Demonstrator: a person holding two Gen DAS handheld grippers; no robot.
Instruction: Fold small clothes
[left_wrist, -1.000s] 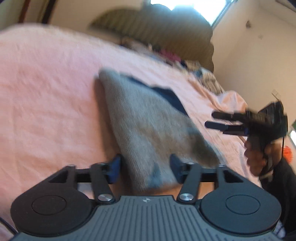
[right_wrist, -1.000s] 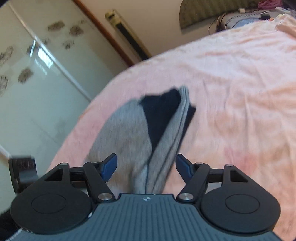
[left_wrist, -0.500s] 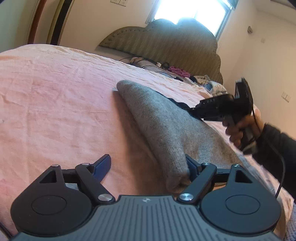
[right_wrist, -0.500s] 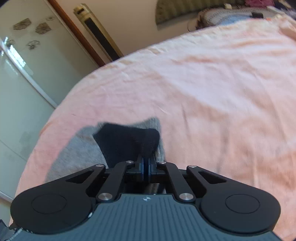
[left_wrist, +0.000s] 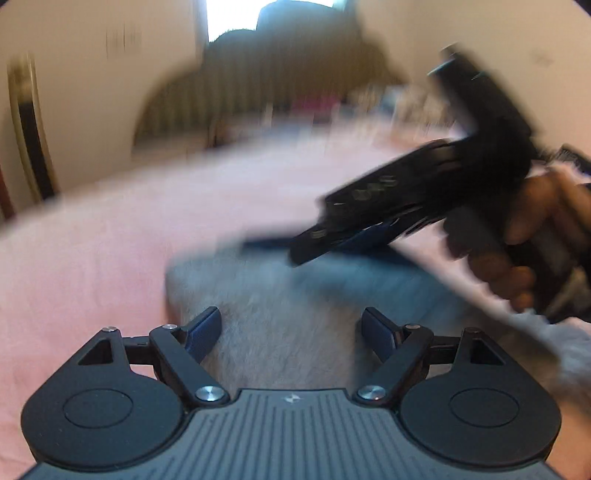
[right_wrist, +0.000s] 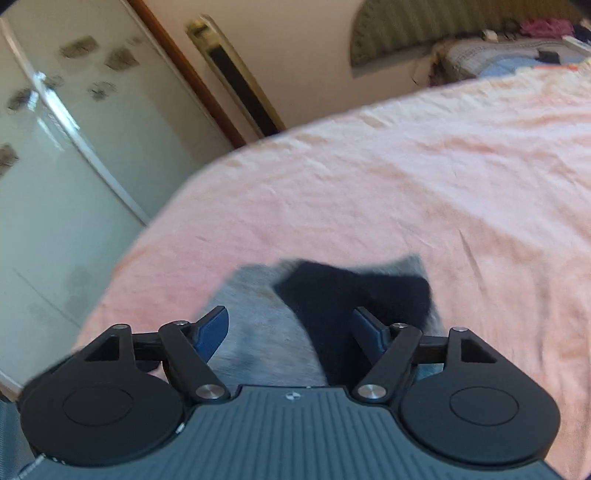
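Observation:
A grey knitted garment (left_wrist: 280, 295) with a dark navy part (right_wrist: 354, 299) lies folded on the pink bedsheet (right_wrist: 406, 177). My left gripper (left_wrist: 291, 326) hovers over its near grey end, jaws opening wide, the cloth below and the pads off it. My right gripper (right_wrist: 291, 328) is over the navy part and the grey cloth (right_wrist: 251, 332), jaws opening, the pads not pressing on it. In the blurred left wrist view, the right gripper (left_wrist: 388, 214) slants down at the garment's far side, held by a hand (left_wrist: 524, 236).
A padded headboard (left_wrist: 258, 92) and a pile of clothes (right_wrist: 517, 55) are at the head of the bed. Glass wardrobe doors (right_wrist: 55, 184) stand beyond the bed's rounded edge in the right wrist view. Wide bare sheet stretches to the right.
My right gripper, shut on the navy edge half a second ago, has let go and opened. My left gripper has swung sideways over the garment's end and opened wider.

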